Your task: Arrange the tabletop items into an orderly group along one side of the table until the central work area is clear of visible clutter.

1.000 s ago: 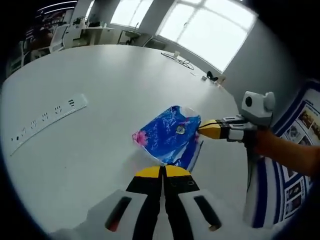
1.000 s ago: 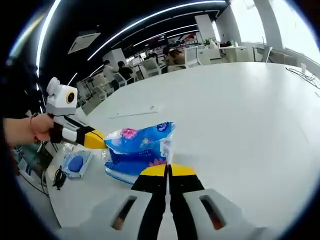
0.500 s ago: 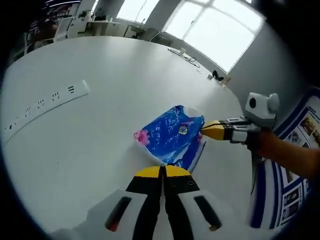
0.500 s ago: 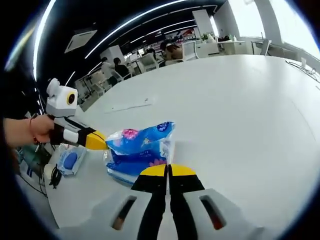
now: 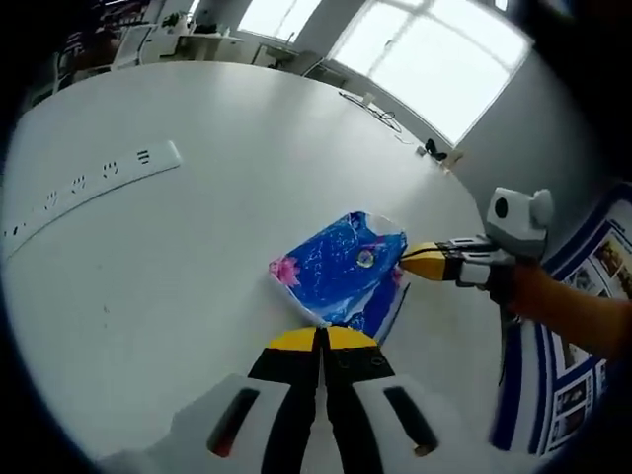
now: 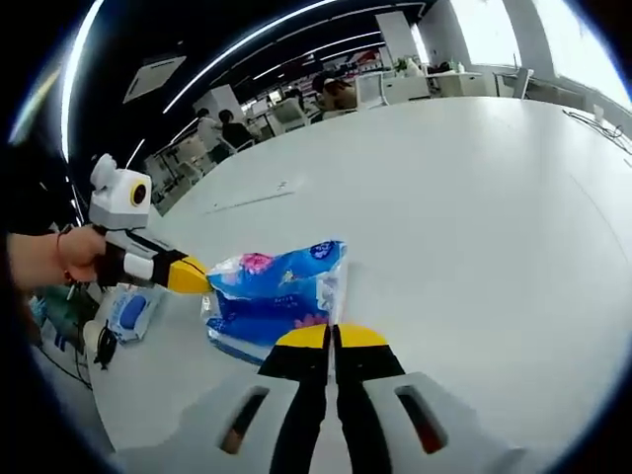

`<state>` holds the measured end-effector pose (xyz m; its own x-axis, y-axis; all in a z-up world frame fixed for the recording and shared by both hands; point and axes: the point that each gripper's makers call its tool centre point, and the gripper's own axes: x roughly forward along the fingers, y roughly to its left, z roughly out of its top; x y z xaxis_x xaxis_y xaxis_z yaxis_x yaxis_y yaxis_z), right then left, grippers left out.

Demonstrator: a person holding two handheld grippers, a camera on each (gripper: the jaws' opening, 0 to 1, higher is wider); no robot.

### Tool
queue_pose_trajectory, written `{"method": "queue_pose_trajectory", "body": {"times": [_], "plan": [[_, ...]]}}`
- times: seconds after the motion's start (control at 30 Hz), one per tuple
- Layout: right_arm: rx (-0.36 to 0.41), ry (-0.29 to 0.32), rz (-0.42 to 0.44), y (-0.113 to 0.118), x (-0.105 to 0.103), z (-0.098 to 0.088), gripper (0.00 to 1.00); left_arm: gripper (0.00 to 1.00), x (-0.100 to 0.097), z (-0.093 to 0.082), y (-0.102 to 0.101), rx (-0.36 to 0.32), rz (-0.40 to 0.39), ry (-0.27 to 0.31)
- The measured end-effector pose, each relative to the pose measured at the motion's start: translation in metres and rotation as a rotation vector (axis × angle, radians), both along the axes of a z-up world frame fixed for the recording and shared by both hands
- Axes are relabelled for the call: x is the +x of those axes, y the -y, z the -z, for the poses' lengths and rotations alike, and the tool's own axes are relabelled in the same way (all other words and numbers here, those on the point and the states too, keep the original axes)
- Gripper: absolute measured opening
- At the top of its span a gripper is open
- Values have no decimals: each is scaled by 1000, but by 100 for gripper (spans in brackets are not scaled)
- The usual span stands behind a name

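Between the two tools lies a blue plastic pack [image 5: 341, 274] [image 6: 274, 292] with a pink flower print, resting on the white bench [image 5: 178, 247] [image 6: 474, 217]. Left tool [image 5: 322, 339] [image 6: 194, 278] has its yellow-tipped jaws pressed together at one edge of the pack, and the right tool [image 6: 333, 338] [image 5: 415, 262] has its jaws likewise closed at the opposite edge; whether either pinches the wrapper I cannot tell. Off to the left tool's left side a white power strip [image 5: 89, 188] lies flat on the bench, well apart from the pack.

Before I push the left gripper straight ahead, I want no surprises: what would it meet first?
The blue packet, which lies right at the left gripper tips and may already touch them. The right gripper presses its far side.
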<state>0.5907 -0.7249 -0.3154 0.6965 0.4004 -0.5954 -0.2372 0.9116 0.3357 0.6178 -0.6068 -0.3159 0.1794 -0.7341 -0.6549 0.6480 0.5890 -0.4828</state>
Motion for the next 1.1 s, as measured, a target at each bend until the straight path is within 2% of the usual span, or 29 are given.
{"method": "queue_pose_trajectory", "body": {"times": [0.27,0.47,0.87,0.97,1.1], "plan": [[7,-5,8,1,0,1,2,1,2,0,1,0,3,12],[0,-7,11,3,-1,0,5,13,-1,1,-3,18,16,18],[3,0,16,-1,-3,-4,7,18,1,-13,-10,4,1,41],[-2,4,17,-1,-3,-5,9,20,0,-15,-10,-1,2,41],[-16,9,30,3,-3,-7,16,23,-2,-18,-11,-1,5,47]]}}
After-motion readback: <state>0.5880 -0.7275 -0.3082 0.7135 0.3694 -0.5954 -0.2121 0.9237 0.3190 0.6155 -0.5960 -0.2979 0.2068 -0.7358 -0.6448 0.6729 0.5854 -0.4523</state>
